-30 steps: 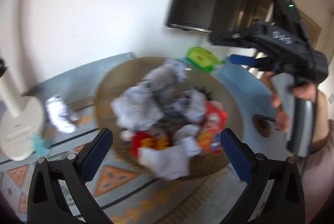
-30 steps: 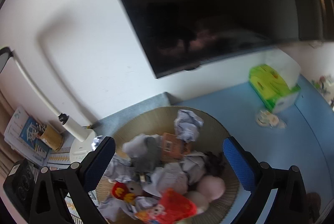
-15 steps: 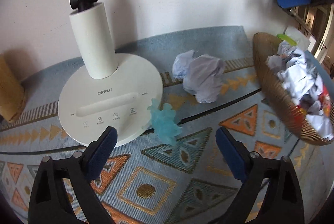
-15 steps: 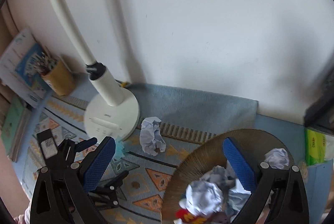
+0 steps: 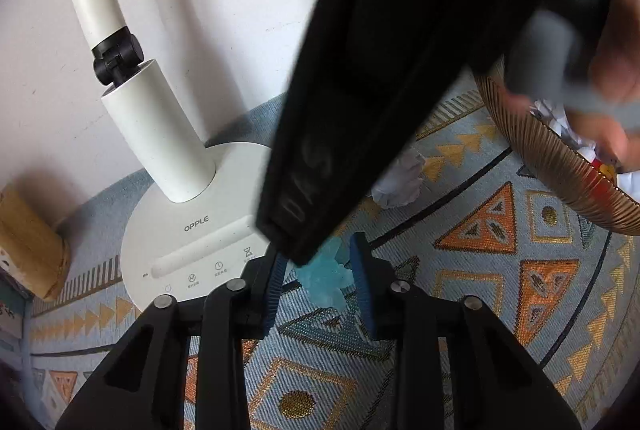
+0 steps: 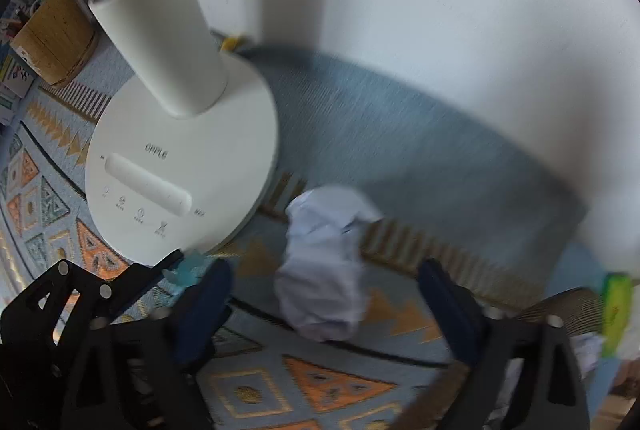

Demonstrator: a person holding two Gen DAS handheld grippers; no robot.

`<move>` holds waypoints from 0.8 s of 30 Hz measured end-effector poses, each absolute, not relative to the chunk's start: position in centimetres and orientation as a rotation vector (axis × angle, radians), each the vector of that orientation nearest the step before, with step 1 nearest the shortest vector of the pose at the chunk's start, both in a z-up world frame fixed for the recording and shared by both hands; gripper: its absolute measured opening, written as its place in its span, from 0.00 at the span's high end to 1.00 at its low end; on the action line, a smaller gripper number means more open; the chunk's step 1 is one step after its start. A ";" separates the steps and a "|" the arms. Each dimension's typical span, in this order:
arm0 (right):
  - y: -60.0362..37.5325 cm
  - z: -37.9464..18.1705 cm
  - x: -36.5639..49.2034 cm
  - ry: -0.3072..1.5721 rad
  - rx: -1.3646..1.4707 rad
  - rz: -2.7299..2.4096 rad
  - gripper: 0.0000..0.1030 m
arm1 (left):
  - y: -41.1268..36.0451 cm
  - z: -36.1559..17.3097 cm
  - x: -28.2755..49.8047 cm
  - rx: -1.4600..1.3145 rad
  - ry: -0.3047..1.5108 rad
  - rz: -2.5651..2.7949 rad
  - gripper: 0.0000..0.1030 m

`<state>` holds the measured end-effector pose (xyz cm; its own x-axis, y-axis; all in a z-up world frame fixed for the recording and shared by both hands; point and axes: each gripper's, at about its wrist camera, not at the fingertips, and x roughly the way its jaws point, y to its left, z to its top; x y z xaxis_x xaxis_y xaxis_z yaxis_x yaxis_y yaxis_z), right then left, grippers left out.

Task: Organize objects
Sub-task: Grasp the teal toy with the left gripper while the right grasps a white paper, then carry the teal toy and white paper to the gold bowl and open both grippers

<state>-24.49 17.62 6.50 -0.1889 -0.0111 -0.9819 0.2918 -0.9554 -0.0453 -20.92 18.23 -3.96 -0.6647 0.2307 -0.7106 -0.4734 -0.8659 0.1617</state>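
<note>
My left gripper (image 5: 320, 282) has its blue pads closed onto a small light-blue tissue scrap (image 5: 326, 278) lying on the patterned mat next to the lamp base. My right gripper (image 6: 324, 306) is open and straddles a crumpled white paper ball (image 6: 324, 266) on the mat; the ball sits between its fingers, apart from them. In the left wrist view the right gripper's black body crosses overhead and hides most of the paper ball (image 5: 400, 181). A woven basket (image 5: 540, 157) holding crumpled papers and toys sits at the right.
A white OPPLE desk lamp (image 5: 188, 230) (image 6: 180, 149) stands on the mat against the wall. A wooden pen holder (image 6: 52, 29) stands at the far left. A green tissue box (image 6: 616, 314) lies at the right edge.
Both grippers dropped from above the basket to the mat by the lamp. The left gripper closed on the blue scrap. The right gripper moved over the paper ball.
</note>
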 end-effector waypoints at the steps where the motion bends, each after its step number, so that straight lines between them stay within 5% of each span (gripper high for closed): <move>1: 18.0 6.1 -24.4 0.217 1.868 -2.217 0.35 | 18.0 -4.1 -21.1 -1.012 0.421 2.492 0.77; 3: 18.5 6.3 -24.1 0.248 1.822 -2.318 0.64 | 17.1 -4.4 -21.4 -1.039 0.292 2.455 0.77; 18: 22.4 15.5 -18.9 -0.086 1.474 -2.505 0.64 | 18.6 -3.0 -18.4 -0.964 0.203 2.502 0.77; 24: 22.8 16.1 -16.3 -0.158 1.448 -2.516 0.64 | 11.7 1.3 -15.3 -1.016 0.092 2.501 0.77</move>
<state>-16.33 22.80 16.08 -0.4835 -0.2543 -0.8376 0.1474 -0.9669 0.2084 -15.28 11.71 1.26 -0.6350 0.3706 -0.6778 -0.4192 -0.9023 -0.1006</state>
